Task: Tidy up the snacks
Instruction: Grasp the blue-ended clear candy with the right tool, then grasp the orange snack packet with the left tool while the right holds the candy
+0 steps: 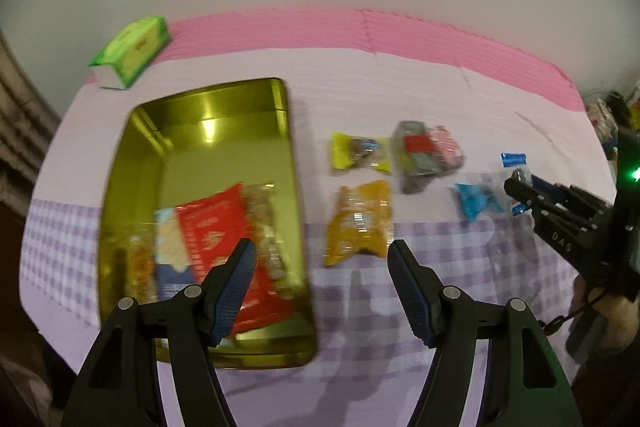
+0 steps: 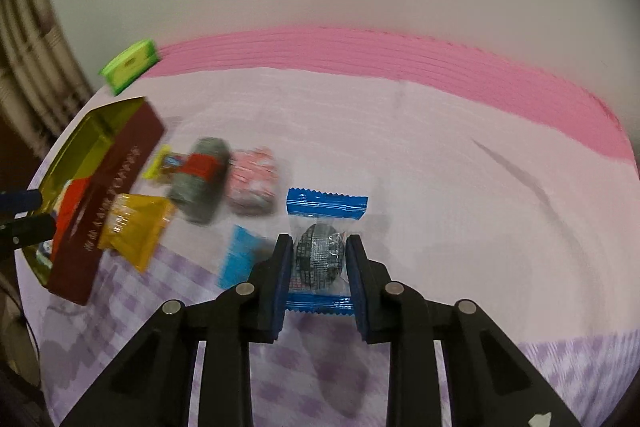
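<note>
Your right tool (image 2: 316, 259) is clamped on the blue-ended candy (image 2: 320, 251) near the counter's (image 2: 440, 167) front edge; its crinkly wrapper is light and slippery, so grip the hard middle. Your left tool (image 1: 322, 267) stands apart, empty, beside the gold tin (image 1: 148, 155).

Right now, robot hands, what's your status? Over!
Right gripper shut on blue-ended candy. Left gripper open, empty, by gold tin. Five loose snacks on cloth, among them yellow packet. Nothing blocking the tin.

"TOFFEE" (partly blurred) on maroon tin side (image 2: 106, 203), "DAS" on right gripper (image 1: 520, 189)
</note>
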The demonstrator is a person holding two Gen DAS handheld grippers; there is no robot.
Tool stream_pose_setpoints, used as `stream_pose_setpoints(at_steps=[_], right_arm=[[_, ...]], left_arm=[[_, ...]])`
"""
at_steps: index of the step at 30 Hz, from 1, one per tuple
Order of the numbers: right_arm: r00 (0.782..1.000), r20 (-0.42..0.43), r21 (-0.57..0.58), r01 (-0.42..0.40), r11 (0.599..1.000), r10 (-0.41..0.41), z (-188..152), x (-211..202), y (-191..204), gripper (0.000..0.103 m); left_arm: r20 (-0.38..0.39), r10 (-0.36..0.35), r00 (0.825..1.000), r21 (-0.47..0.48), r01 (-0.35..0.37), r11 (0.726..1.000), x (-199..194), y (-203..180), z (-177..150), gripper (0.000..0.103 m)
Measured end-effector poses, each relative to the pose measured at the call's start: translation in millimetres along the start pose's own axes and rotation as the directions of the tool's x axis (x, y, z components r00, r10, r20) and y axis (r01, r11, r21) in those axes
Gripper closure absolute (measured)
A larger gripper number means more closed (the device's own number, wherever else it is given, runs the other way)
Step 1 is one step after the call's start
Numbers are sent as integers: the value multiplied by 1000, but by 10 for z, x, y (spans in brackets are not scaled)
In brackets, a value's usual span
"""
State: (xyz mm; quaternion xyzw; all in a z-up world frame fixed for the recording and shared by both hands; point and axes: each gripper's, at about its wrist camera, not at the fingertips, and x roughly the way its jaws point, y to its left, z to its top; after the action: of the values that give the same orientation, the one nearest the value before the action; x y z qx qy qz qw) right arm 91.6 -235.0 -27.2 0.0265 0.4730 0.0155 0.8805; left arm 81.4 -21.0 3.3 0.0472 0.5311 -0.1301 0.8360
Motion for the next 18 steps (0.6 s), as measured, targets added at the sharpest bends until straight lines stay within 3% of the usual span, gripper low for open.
stream_pose_setpoints(at_steps=[8, 12, 18], right_arm=[[999, -19, 152, 51, 987, -49, -241, 31, -399, 78], [997, 3, 134, 80, 988, -81, -293, 41, -378, 78], [997, 25, 144, 74, 987, -79, -312, 67, -370, 77]], left_arm=[[-82, -57, 995, -43, 54, 998, 85, -152, 267, 41], [-120, -56, 991, -60, 49, 997, 160, -162, 336, 52], [-161, -71, 984, -63, 62, 996, 296, -269, 398, 54]])
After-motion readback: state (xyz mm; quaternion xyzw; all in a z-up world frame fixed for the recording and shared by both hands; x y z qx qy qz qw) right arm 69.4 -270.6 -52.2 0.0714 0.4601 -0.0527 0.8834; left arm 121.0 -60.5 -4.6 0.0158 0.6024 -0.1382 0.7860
